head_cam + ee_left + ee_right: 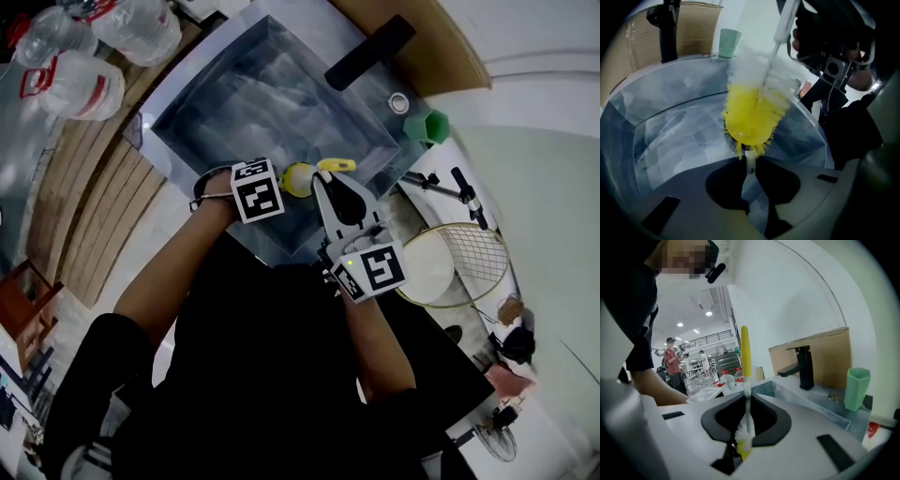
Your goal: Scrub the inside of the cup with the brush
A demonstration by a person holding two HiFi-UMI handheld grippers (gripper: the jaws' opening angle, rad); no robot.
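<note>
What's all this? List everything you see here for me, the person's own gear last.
sink: one, grey-blue, below both tools
faucet: one, black, on the sink's far ledge
cup: one, green, upright on the ledge beside the faucet
brush: one, yellow-and-white bristles, yellow handle, over the sink
bottles: three, clear plastic, beside the sink
racket: one, pale frame, right of the sink
left tool: one, grey, closed on the brush's tip
right tool: one, grey, closed on the brush's stem
</note>
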